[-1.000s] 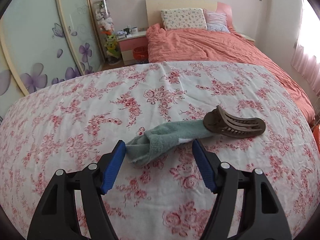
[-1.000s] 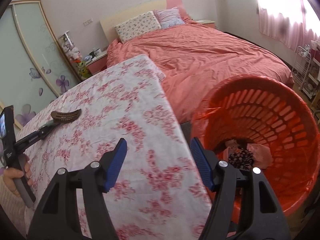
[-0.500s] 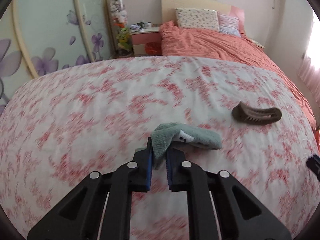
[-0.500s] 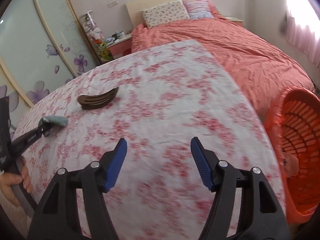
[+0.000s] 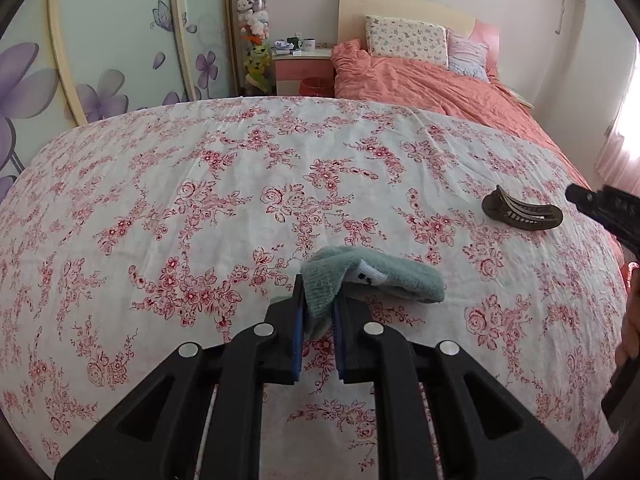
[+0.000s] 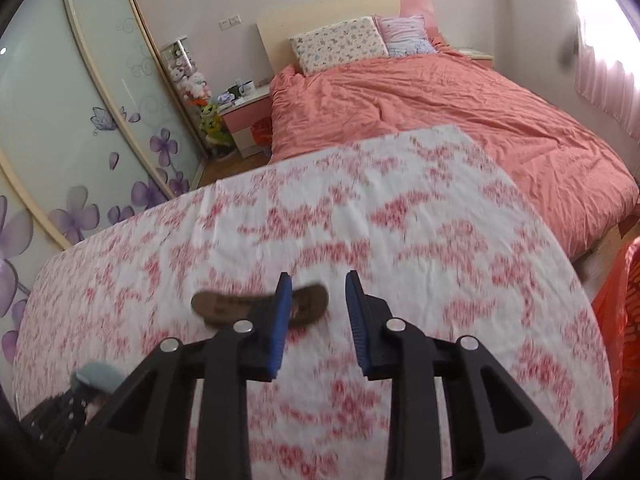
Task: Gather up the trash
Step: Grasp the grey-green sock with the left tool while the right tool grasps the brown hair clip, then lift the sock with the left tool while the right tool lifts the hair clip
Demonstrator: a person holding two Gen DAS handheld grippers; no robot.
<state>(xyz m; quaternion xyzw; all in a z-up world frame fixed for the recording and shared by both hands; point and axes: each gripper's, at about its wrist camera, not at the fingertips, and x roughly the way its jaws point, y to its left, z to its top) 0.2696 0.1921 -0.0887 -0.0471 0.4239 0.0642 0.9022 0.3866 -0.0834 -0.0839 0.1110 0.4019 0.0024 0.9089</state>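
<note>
Left wrist: sock (image 5: 372,280) label unreadable.

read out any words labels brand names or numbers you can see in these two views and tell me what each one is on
No text can be read in either view.
White tag on the green sock held in the left claw: dark marks, too small to read.
Mugs on the nightstand: any print is too small to read.
Brown hair clip: no lettering visible.
</note>
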